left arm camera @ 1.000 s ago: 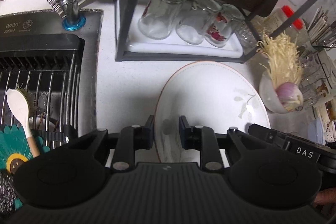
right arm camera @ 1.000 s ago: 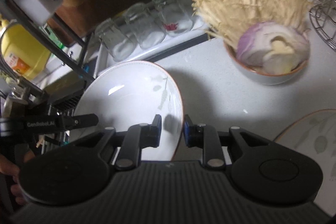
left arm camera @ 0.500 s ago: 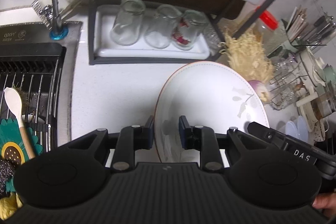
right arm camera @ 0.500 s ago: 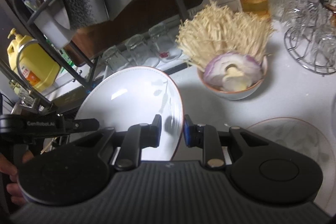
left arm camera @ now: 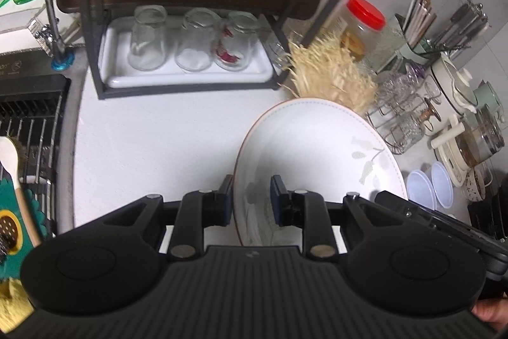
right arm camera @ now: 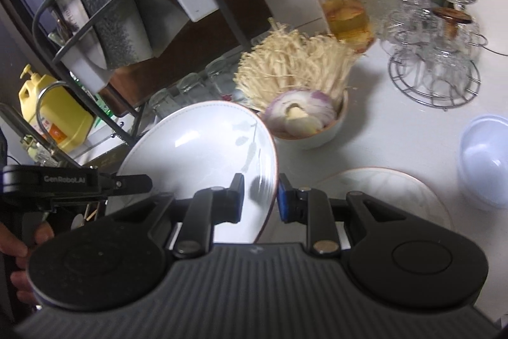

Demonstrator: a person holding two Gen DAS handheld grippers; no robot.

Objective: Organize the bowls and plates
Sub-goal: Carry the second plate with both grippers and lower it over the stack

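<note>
- Both sets of fingers were clamped on one white plate (left arm camera: 317,154): the left gripper (left arm camera: 250,199) pinched its near-left rim, the right gripper (right arm camera: 260,199) the opposite edge.
- Held between the two, the plate rode clear of the counter (left arm camera: 152,142), tilted up, its far rim toward the rack.
- Just right of the right gripper, a second plate (right arm camera: 381,189) lay flat on the counter (my guess for where this one was headed), so the carried plate stood to its left and above it, the right hand nearer.
- Beyond sat a bowl (right arm camera: 320,135) of onion and enoki mushrooms, close to the plate's far rim.
- Farther off stood a red-lidded jar (right arm camera: 343,8) and a wire glass stand (right arm camera: 435,75).
</note>
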